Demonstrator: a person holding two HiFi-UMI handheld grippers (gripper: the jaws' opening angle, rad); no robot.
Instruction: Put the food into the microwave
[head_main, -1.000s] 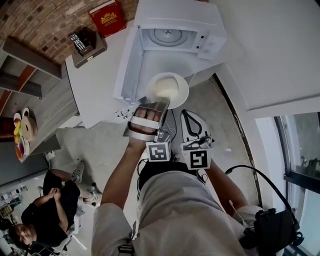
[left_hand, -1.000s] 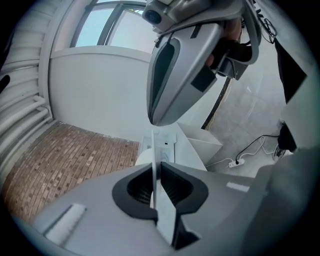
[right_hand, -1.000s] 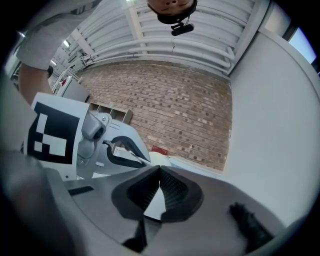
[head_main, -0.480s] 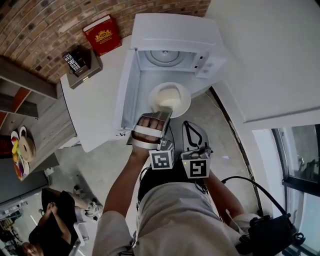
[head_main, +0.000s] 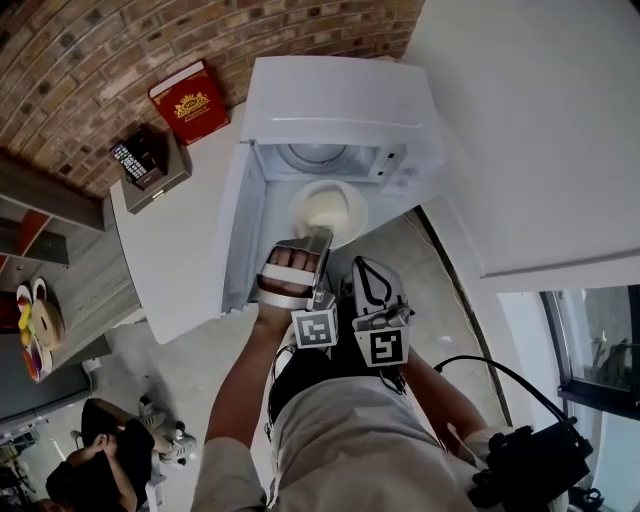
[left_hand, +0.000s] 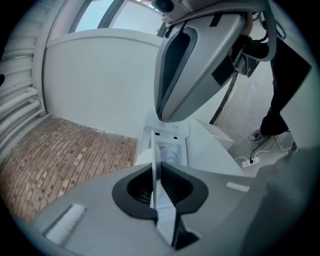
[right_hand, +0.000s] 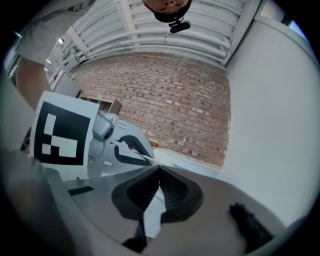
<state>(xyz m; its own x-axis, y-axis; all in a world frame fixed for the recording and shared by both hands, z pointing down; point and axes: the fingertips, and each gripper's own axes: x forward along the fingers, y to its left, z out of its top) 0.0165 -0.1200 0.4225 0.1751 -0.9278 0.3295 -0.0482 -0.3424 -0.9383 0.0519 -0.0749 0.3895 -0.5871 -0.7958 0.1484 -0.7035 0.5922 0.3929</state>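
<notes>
Item: plate of pale food (head_main: 325, 212), at the mouth of the open microwave (head_main: 340, 100), not yet on the glass turntable (head_main: 312, 155). Held by: left gripper (head_main: 316, 240), jaws clenched on the plate's near rim. Spare: right gripper (head_main: 362, 272), jaws pressed together, nothing between them (idle, just beside). Step in hand: insertion. Next move likely calls for a level reach inward, then release onto the turntable.

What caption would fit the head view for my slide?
Left gripper holds a plate of pale food by its rim before the open microwave; right gripper beside it, jaws together.
</notes>
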